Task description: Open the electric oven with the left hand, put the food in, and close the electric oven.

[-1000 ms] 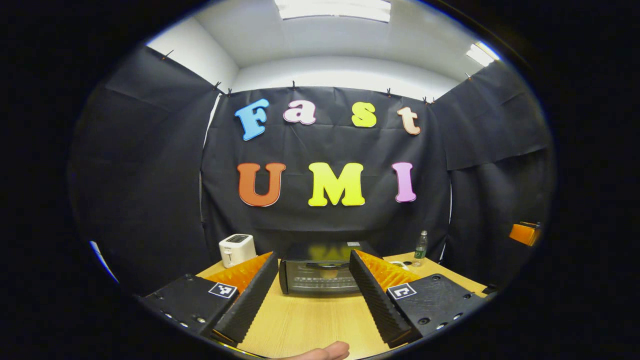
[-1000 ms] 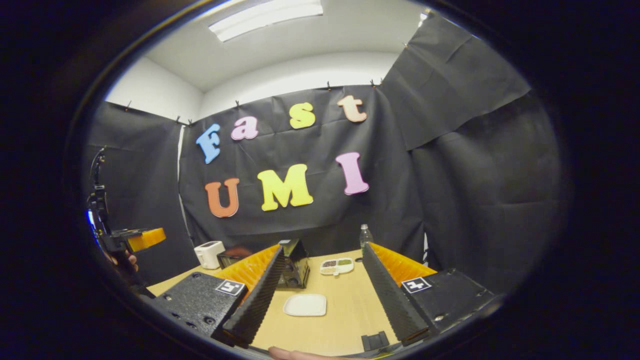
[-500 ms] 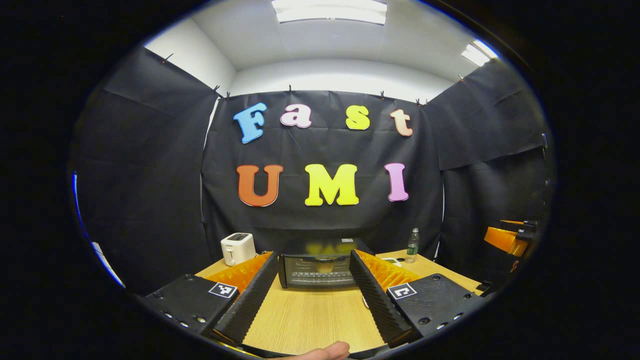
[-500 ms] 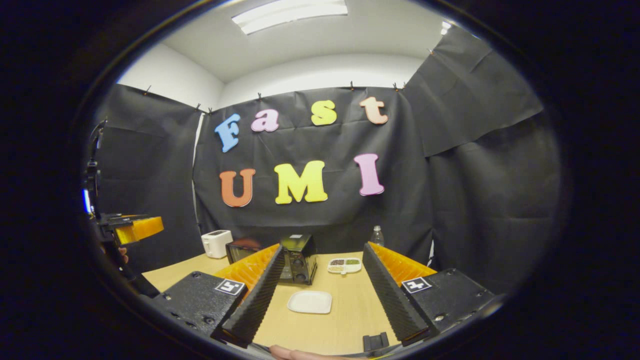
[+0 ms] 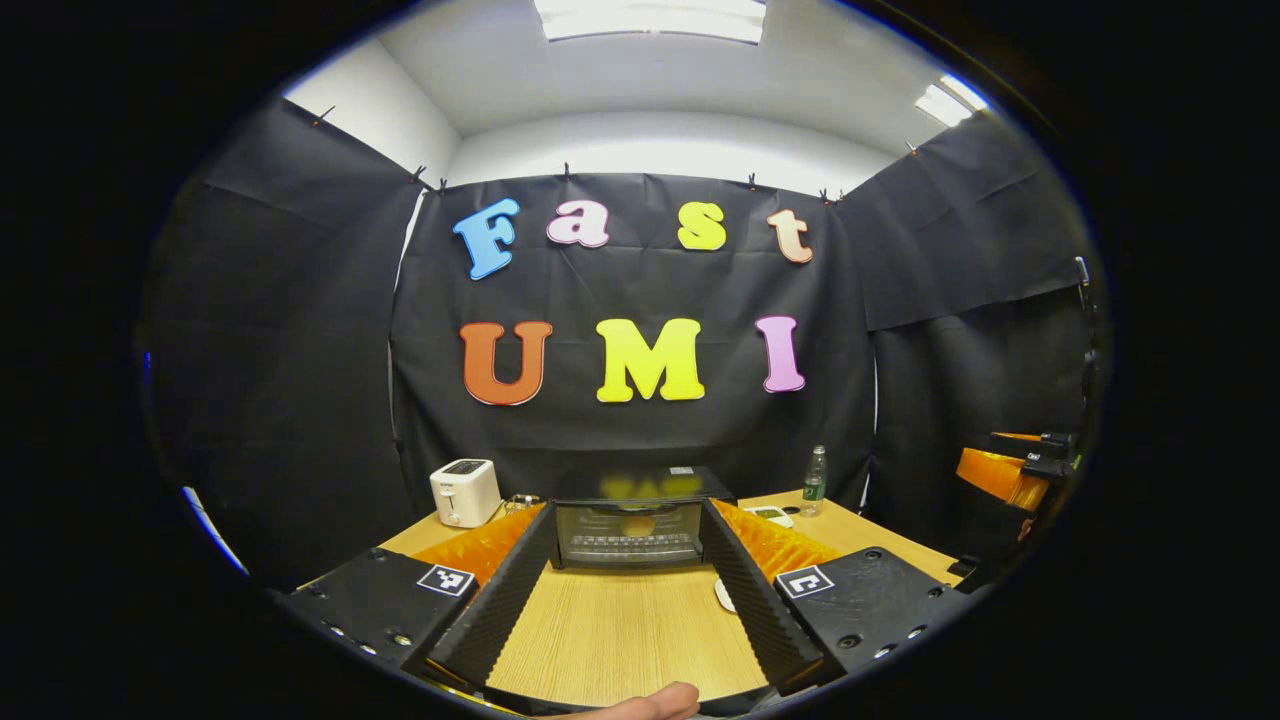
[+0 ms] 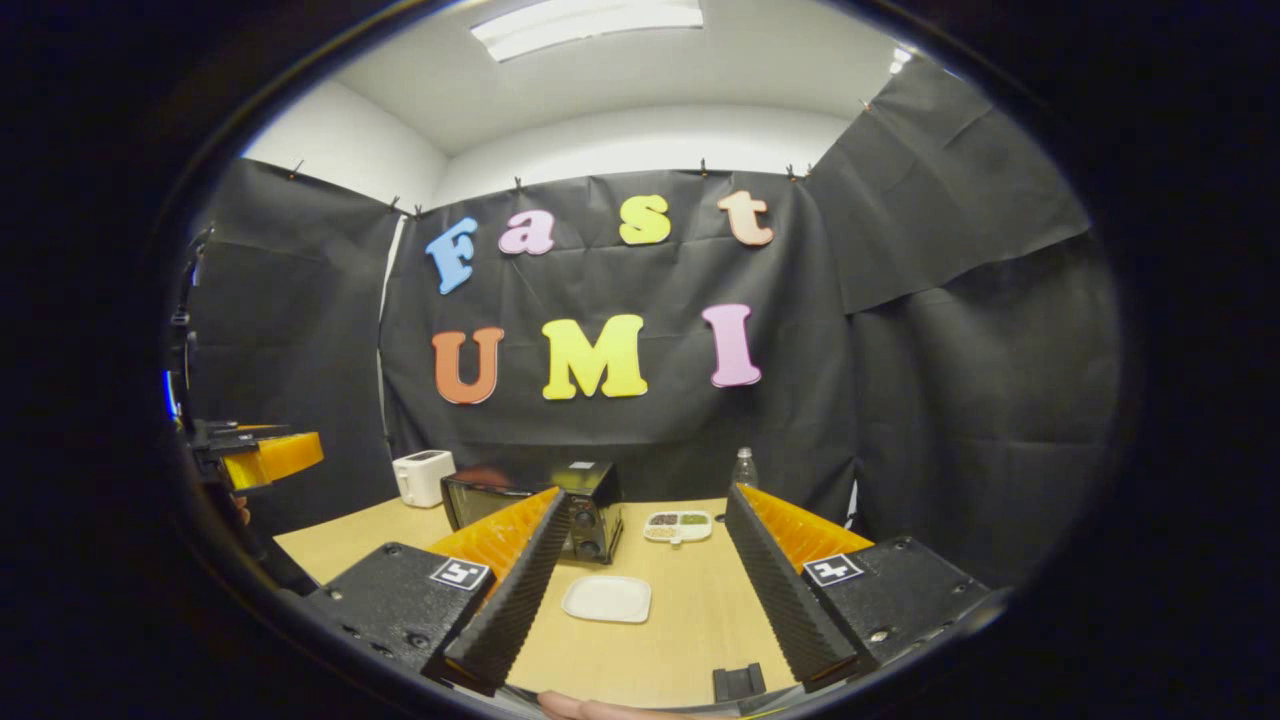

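With both grippers spread wide and holding nothing, work hasn't begun: oven [image 5: 630,525] sits shut at the table's [image 5: 620,630] far side, framed between the left gripper [image 5: 628,565] fingers, well apart from them. Risk, imo: approaching w/ jaws level could miss the door's top handle, or a hard pull might drag the light oven fwd instead of swinging the door. Right gripper view shows what left gripper view lacks: white plate [image 6: 607,598] between right gripper [image 6: 640,570] fingers, looks empty, and a divided dish [image 6: 679,525] w/ bits of food beside the oven; which is "the food" can't tell. Toaster [image 5: 465,492] and bottle [image 5: 814,480] stand at back.
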